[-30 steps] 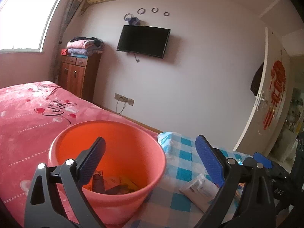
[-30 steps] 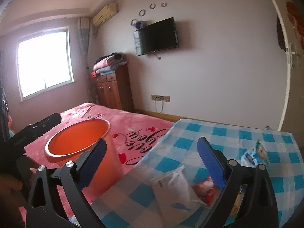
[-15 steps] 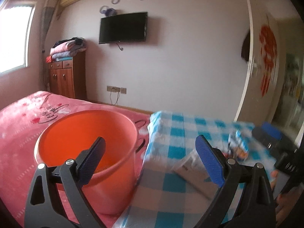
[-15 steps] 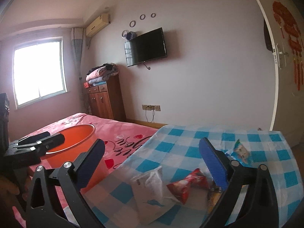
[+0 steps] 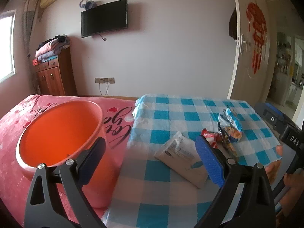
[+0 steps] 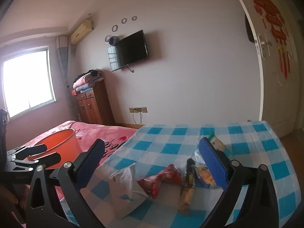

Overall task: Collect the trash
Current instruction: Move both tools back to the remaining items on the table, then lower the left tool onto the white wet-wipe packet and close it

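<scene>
Left gripper (image 5: 150, 159) gaping wide beside round orange plastic bucket (image 5: 57, 138) on pink bedspread (image 5: 11, 125), right gripper (image 6: 152, 165) spread wide above crumpled snack wrappers (image 6: 161, 176) on blue-checked tablecloth (image 6: 247, 152).

Bucket (image 5: 57, 133) on bed (image 5: 117, 125), left of table (image 5: 171, 114) bearing wrappers (image 5: 228, 133)
</scene>
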A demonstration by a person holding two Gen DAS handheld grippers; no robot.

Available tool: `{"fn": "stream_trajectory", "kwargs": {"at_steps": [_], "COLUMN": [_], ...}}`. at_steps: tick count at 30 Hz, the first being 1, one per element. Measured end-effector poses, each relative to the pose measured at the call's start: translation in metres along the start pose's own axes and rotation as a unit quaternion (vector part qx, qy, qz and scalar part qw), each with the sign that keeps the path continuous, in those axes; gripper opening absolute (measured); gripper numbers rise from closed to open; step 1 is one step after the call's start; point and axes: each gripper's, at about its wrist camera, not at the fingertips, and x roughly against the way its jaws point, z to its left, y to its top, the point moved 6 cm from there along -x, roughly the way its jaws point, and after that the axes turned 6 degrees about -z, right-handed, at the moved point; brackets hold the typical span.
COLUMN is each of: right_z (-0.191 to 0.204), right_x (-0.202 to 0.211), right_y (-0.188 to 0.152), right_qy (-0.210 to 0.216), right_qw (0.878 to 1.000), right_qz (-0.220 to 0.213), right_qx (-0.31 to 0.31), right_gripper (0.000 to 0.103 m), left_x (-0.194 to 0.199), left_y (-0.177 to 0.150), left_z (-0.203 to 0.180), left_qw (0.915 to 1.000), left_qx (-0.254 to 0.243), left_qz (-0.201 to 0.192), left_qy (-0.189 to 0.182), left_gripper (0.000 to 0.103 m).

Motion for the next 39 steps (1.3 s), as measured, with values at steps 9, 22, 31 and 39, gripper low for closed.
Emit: {"fn": "stream_trajectory", "kwargs": {"at_steps": [9,22,31,39], "right_z": [-0.035,-0.094,-0.127,-0.121], "right_x": [0.002,0.002,-0.012,-0.033], "right_y": [-0.006,-0.023,-0.038,-0.061], "right_qy": [-0.017,-0.058,-0.068,-0.024], "right_qw": [1.000,0.996,0.988,0.979], "right_qz": [0.009,0.042,0.091,0.145], "right_qx": [-0.021,-0.053,-0.106,-0.141], "right_gripper": [0.098,0.098,0.098,0.098], "left_x": [-0.013,-0.050,-0.088,-0.111], "left_y": [-0.009,-0.034,-0.053,-0.058], "left_z": [-0.035,-0.069,-0.065,-0.058], "left_qw": [0.9990,0.9930,0.9739,0.9563], "left_qx": [-0.015,0.016,0.140,0.218], "left_qz": [0.033,0.107,0.170,0.189], "left_qy": [-0.026,-0.048,-0.058,-0.046], "left_gripper": [0.096,0.096,0.096,0.095]}}
